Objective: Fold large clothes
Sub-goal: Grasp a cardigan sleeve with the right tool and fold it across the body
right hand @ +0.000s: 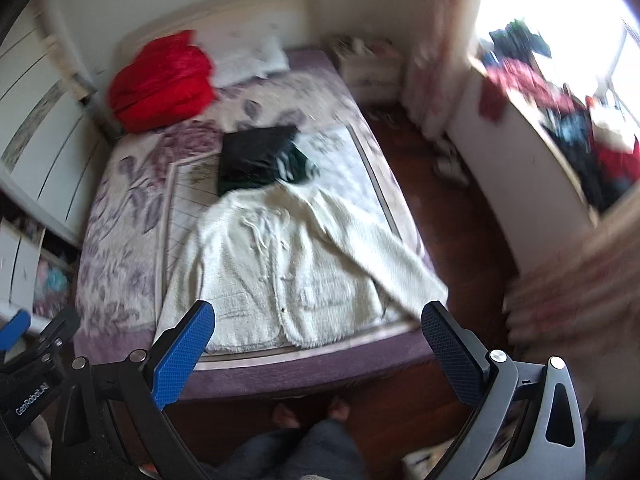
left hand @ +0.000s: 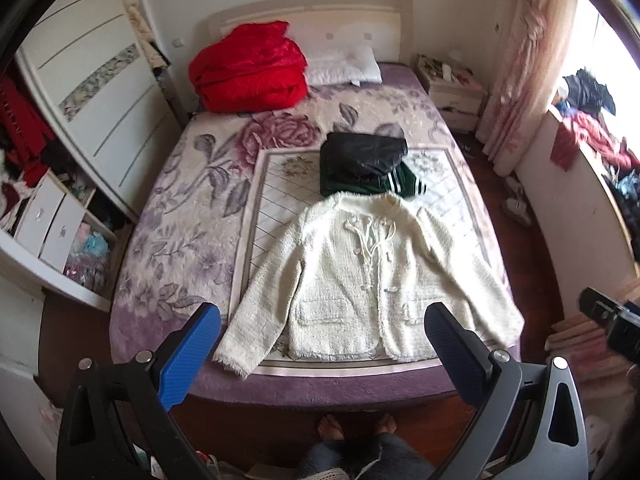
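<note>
Left gripper (left hand: 320,344) and right gripper (right hand: 318,340): jaws wide, empty, above bed's (left hand: 168,208) foot edge at 6 o'clock. Cream jacket (left hand: 360,280) flat, front up, sleeves spread, just past grippers at 12 o'clock. Farther at 12: folded dark clothes (left hand: 364,164) touching jacket collar; red quilt (left hand: 248,68) at 11, against headboard.

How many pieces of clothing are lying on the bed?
3: a cream jacket spread flat near the foot, and behind it a black garment folded atop a green striped one. More could be hidden in that stack.

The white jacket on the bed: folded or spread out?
Spread out: the white jacket lies flat, front up, both sleeves angled outward, no folds made.
</note>
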### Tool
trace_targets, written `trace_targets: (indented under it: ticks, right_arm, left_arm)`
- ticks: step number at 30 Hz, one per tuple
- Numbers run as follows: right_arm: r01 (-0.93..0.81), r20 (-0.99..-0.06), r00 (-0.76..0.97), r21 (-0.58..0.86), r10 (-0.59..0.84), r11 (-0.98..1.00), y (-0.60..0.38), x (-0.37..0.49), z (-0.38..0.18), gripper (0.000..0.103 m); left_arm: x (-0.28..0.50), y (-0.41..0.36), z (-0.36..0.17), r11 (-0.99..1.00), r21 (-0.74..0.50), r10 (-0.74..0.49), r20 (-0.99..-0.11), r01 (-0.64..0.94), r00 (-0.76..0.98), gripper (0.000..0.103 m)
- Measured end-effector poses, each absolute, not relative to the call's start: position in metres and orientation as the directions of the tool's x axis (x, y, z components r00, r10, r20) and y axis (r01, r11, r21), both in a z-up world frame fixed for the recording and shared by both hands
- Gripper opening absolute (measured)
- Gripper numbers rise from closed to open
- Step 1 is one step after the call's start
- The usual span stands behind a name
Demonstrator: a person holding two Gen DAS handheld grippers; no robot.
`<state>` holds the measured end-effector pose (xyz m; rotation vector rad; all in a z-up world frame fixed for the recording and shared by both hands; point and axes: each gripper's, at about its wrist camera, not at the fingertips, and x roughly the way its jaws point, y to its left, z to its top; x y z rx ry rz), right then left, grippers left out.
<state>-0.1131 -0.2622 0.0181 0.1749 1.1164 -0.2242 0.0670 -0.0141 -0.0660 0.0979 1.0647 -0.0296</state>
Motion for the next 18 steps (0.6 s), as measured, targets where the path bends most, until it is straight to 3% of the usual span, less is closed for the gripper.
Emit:
trace_targets:
  ticks: [7,10,12,14,18]
  right_arm:
    - [0.560,-0.965,0.245,0.058,-0.098,0.827,-0.359,-0.105,-0.117,0.103]
    - [0.635,-0.973,0.217,0.085,-0.072,0.768,-0.406,-0.108,-0.182,0.095]
    - [0.690,-0.982,0.187,0.116,-0.021,0.715,-0.438,-0.110,-0.234,0.079]
    - [0.739,-0.981,0.186,0.175,0.053,0.650,-0.462,-0.110,-0.281,0.072]
    - [0.841,-0.969,0.197,0.245,0.148,0.482,-0.508,-0.111,-0.374,0.072]
  left_arm:
    - [0.121,-0.037,-0.175,0.987,0.131,0.082,-0.906,0.091,0.415,0.103]
    - [0.140,-0.050,-0.218,0.992,0.108,0.076,-0.932,0.071,0.354,0.103]
    - [0.152,-0.063,-0.251,0.990,0.126,0.103,-0.944,0.056,0.314,0.103]
    - [0.165,-0.078,-0.280,0.986,0.158,0.139,-0.949,0.047,0.284,0.103]
    - [0.186,-0.106,-0.340,0.982,0.183,0.169,-0.957,0.037,0.234,0.103]
